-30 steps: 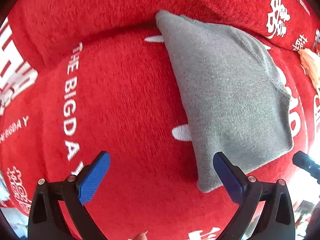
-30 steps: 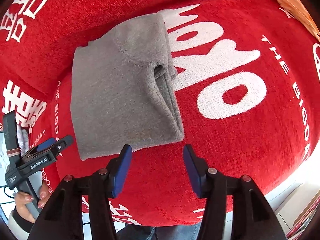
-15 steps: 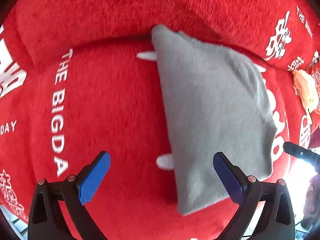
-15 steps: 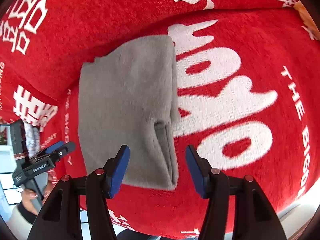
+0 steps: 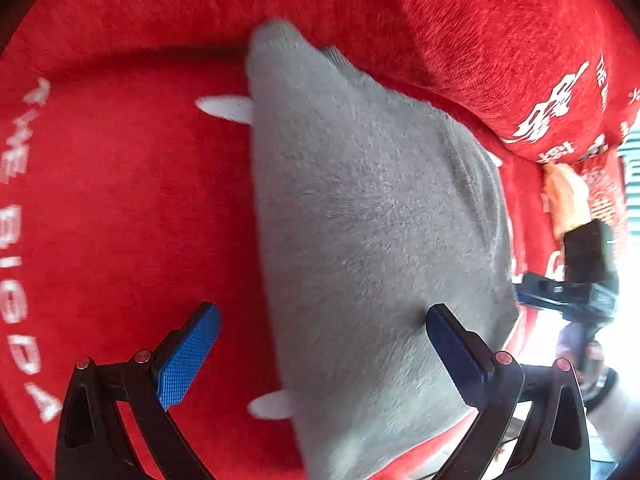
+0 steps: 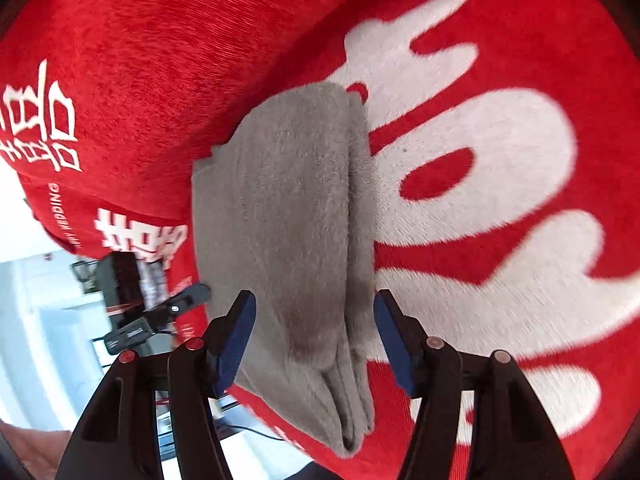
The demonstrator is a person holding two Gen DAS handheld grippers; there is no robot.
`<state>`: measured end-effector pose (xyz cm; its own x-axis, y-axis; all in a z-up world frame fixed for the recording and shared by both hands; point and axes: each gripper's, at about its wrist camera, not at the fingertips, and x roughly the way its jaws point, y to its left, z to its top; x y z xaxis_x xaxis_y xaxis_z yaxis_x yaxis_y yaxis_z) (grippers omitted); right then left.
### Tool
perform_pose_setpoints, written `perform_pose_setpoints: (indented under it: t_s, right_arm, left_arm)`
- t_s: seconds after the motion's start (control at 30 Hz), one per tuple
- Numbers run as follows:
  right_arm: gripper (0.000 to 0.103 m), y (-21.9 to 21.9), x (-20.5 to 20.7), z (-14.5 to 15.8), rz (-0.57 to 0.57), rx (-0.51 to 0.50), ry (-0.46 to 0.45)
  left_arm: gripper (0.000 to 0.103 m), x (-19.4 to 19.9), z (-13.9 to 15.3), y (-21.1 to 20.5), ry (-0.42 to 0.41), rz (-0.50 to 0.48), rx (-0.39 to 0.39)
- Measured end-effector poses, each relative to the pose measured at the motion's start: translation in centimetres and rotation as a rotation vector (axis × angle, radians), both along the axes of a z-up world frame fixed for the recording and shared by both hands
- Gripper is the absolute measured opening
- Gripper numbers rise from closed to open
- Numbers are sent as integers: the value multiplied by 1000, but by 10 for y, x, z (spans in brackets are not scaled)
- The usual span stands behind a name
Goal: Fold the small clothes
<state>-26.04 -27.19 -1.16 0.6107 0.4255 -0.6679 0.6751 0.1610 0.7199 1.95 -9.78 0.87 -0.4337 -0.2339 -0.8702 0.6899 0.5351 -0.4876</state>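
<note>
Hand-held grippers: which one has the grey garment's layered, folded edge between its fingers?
The right hand-held gripper: its open fingers straddle the stacked edge of the garment. The left hand-held gripper spans the garment's flat side edge and red cover.

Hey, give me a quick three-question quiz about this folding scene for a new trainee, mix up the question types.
1. True or false: the right gripper is clamped shut on the grey folded garment.
2. What does the garment lie on? A) a bare wooden table B) a red cover with white lettering C) a blue tray
3. In the left wrist view, which of the left gripper's fingers overlaps the garment?

Key
1. False: its jaws have just been opening and straddle the garment's near end without pressing it.
2. B
3. The right-hand finger in that picture; the other sits over red cover.
</note>
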Motion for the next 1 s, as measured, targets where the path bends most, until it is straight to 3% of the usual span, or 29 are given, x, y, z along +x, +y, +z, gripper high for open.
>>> perform_pose_setpoints:
  t_s: [0.1,0.23,0.47,0.5,0.53,0.57,0.67,1.0]
  right_arm:
    - [67,-4,10,-22,25,67,-56]
    - [70,-7,26,-26,85,95,-140]
    - [70,1,48,-27,122,103,-188]
    - [70,2,49,-26,111,102,-181]
    - [59,3,49,-26,100,100,-162]
    - [34,4,48,-26,88,106,-138]
    - [31,7,38,-23,28,138,-147]
    - [31,41,41,31,-29,194,-251]
  left_arm:
    - [103,-4,-4,-9,10,4,-30]
    - [103,-9,-4,-24,24,-14,-57]
    - [103,-26,-6,-37,-58,-48,-24]
    - [100,-29,-5,-40,-70,-52,-18]
    - [91,-31,-4,-42,-83,-50,-15]
    - [80,-32,0,-40,-88,-44,-26]
    - [52,-31,15,-36,-91,-34,-68]
    - [48,-26,68,-8,-56,-4,-147]
